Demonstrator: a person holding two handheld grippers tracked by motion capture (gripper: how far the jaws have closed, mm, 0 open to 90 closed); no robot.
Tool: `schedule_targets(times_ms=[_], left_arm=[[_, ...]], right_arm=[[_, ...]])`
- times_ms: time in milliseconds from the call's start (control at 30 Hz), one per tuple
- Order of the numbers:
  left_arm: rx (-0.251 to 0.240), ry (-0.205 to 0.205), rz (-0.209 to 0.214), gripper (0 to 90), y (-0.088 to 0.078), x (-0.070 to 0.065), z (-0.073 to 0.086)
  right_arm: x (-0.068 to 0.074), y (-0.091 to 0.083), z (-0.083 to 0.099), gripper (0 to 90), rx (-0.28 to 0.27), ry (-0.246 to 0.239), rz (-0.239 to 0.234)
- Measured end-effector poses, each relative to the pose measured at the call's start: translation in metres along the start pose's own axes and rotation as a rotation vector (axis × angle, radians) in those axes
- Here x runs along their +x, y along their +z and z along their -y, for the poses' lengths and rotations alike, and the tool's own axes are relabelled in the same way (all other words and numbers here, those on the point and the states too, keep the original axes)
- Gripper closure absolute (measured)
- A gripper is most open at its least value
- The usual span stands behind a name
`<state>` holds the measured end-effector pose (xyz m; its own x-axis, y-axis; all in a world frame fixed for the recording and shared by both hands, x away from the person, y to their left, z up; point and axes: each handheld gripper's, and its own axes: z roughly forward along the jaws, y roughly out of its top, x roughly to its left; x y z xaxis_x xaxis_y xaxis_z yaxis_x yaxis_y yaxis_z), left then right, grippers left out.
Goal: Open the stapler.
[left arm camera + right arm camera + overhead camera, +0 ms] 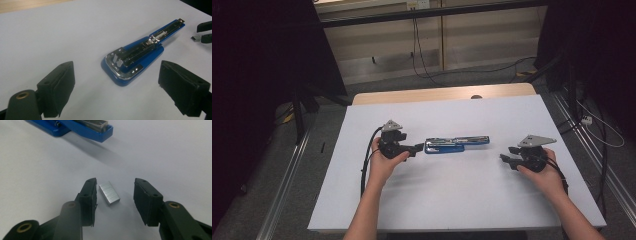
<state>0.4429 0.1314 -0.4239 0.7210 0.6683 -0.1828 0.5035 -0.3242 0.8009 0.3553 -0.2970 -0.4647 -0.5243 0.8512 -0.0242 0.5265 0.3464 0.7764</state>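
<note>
From above, the opened blue stapler lies mid-tabletop, nearer the far edge, between both grippers. Left gripper gapes wide before the stapler's hinged end. Right gripper spreads around a loose staple strip, nothing gripped.

Count: 1 blue stapler, opened flat, mid-table. 1 staple strip, right of stapler. 2 grippers: left gripper at stapler's left end, right gripper well right of stapler. 1 white table. 2 hands.
</note>
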Motion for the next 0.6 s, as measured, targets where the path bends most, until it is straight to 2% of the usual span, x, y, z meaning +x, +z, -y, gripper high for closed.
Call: schedule_targets(times_ms=[233, 267, 500, 600], left_arm=[[0.000, 0.004, -0.005, 13.9, -0.0015, -0.0001, 0.0002], [-0.001, 0.004, -0.008, 13.9, -0.0021, -0.0001, 0.0001], [-0.007, -0.002, -0.018, 13.8, -0.0068, -0.0006, 0.0001], [-0.001, 0.008, -0.018, 13.8, -0.0081, -0.0004, 0.0002]], right_arm=[[0.0009, 0.0028, -0.0007, 63.0, 0.028, -0.016, -0.020], [0.0015, 0.0032, -0.0009, 66.8, 0.034, -0.021, -0.025], [0.0014, 0.0029, -0.0008, 71.6, 0.037, 0.004, -0.045], [0.0000, 0.0031, -0.0009, 73.7, 0.039, 0.020, -0.050]])
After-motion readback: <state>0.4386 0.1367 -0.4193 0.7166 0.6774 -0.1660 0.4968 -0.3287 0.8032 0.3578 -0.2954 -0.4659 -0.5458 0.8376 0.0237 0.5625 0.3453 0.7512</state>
